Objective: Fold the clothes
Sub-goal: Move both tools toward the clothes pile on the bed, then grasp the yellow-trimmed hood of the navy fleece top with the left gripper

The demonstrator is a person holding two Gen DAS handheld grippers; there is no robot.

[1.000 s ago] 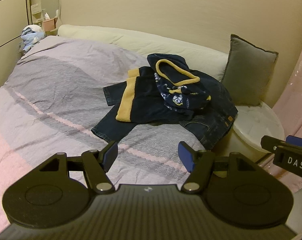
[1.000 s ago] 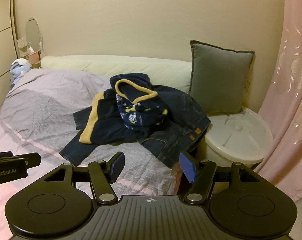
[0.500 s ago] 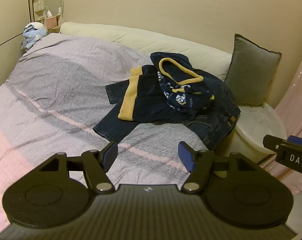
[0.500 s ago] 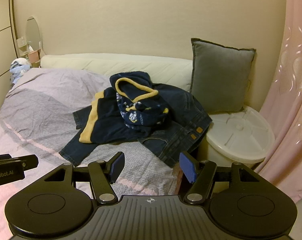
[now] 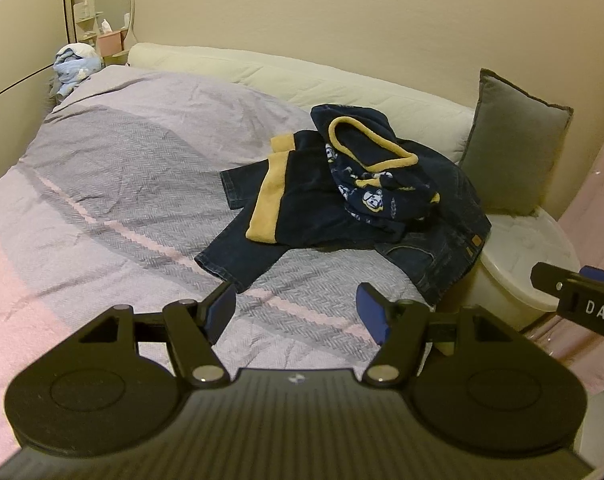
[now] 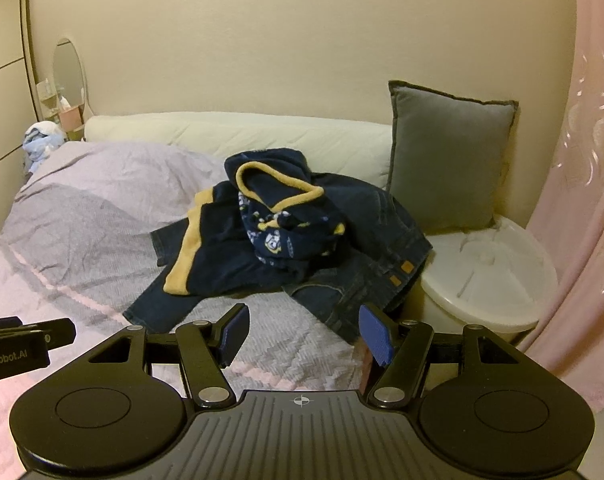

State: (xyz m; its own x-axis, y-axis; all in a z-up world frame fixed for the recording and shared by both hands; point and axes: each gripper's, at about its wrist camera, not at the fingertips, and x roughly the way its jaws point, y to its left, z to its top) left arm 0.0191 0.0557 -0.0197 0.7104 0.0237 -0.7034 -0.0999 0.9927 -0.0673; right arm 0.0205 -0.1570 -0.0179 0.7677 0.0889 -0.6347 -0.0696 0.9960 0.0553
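Observation:
A heap of dark clothes lies on the bed's right side. On top sits a navy printed garment with a yellow rim [image 5: 376, 168] [image 6: 286, 216]. Under it is a navy piece with a yellow band [image 5: 302, 204] [image 6: 222, 256], and beneath both lie dark blue jeans [image 5: 442, 240] [image 6: 362, 276] with one leg [image 5: 238, 254] stretching toward me. My left gripper [image 5: 296, 310] hangs open above the bedspread, short of the jeans leg. My right gripper [image 6: 302, 330] is open too, near the bed's right edge, with nothing between its fingers.
The bed has a striped lilac bedspread [image 5: 122, 184] and a cream headboard cushion [image 5: 302, 84]. A grey pillow [image 6: 446, 156] leans on the wall above a white round lidded bin [image 6: 490, 272]. A pink curtain [image 6: 582, 200] hangs right. Light blue bundled cloth [image 5: 74, 66] sits far left.
Both grippers have drifted a little; the clothes heap sits slightly lower and further right in the left wrist view. The clothes have not moved and both grippers stay open.

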